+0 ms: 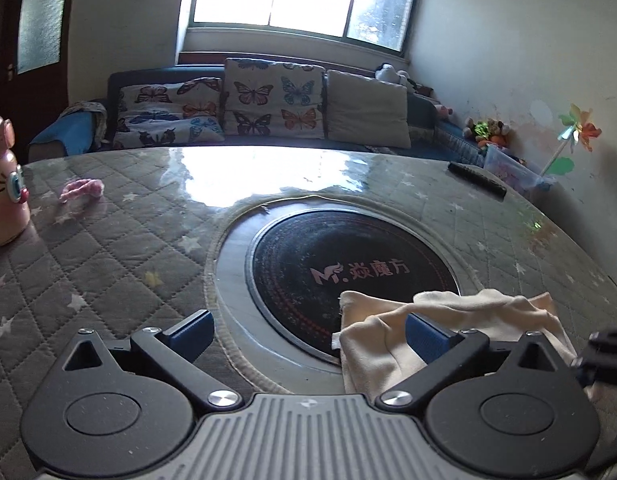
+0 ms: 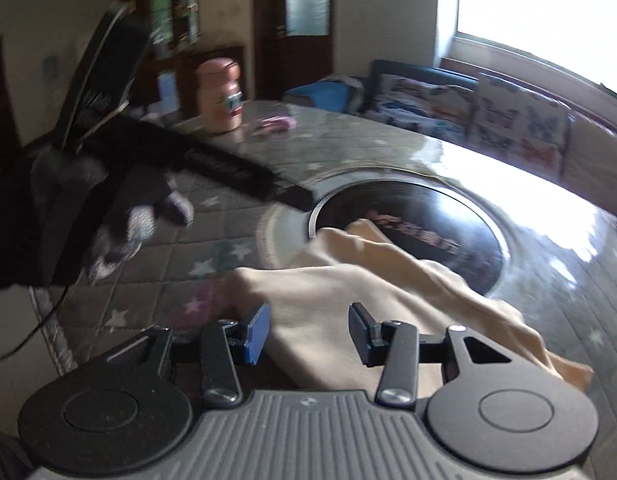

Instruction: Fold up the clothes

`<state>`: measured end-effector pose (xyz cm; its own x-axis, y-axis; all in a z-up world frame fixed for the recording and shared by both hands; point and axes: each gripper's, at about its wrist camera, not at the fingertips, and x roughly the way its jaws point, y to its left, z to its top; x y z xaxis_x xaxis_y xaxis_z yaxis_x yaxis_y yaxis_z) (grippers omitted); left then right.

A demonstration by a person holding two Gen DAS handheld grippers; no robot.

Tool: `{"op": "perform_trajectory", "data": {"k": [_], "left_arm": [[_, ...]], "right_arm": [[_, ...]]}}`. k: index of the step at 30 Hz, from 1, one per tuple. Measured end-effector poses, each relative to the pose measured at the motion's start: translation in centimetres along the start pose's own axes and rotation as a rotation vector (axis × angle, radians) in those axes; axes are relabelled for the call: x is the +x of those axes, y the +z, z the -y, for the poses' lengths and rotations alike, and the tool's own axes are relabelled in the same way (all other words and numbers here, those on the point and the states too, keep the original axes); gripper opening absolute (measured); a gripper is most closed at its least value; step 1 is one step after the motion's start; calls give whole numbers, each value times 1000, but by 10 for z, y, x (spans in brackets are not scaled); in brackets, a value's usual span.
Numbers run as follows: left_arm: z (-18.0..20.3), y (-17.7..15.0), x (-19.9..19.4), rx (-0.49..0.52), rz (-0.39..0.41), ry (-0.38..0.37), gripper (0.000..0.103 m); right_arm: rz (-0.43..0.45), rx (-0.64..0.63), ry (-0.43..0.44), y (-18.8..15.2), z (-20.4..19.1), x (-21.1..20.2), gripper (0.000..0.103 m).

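A cream garment (image 1: 460, 320) lies crumpled at the near right of the round table (image 1: 108, 260), partly over the black cooktop disc (image 1: 348, 264). My left gripper (image 1: 310, 336) stands wide open, and nothing is between its fingers. Its right finger (image 1: 426, 338) sits over the garment's left edge. In the right wrist view the same garment (image 2: 388, 276) spreads from the disc (image 2: 448, 220) toward me. My right gripper (image 2: 308, 334) hovers above its near part, the pads apart and not pressing on the cloth. A gloved hand (image 2: 136, 216) holds the left gripper, blurred, at the left.
A pink bottle (image 1: 4, 184) and a pink scrap (image 1: 82, 190) sit at the table's far left, and a black remote (image 1: 476, 180) lies far right. A sofa with butterfly cushions (image 1: 268, 100) stands beyond the table under the window. Toys and a pinwheel (image 1: 576, 132) line the right wall.
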<state>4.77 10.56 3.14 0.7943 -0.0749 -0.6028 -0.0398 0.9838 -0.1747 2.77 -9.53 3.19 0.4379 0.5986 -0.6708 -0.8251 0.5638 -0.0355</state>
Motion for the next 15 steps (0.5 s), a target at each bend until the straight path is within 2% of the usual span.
{"op": "perform_trajectory", "data": {"k": [7,11,12,15], "left_arm": [[-11,-5,0,-86,-55,-12,103],[-12,-10,1,-144,-86,-65,103],[-12,-11,1,-166,-96,-82,103],[-14,-13,5,-236,-126,-124,103]], "right_arm": [[-37,-173,-18,6,-44,32,44],[-46,-264,-100,0,-58,48,39],[-45,-270,-118,-1,-58,50,29],[-20,-204,-111,2,-50,45,16]]}}
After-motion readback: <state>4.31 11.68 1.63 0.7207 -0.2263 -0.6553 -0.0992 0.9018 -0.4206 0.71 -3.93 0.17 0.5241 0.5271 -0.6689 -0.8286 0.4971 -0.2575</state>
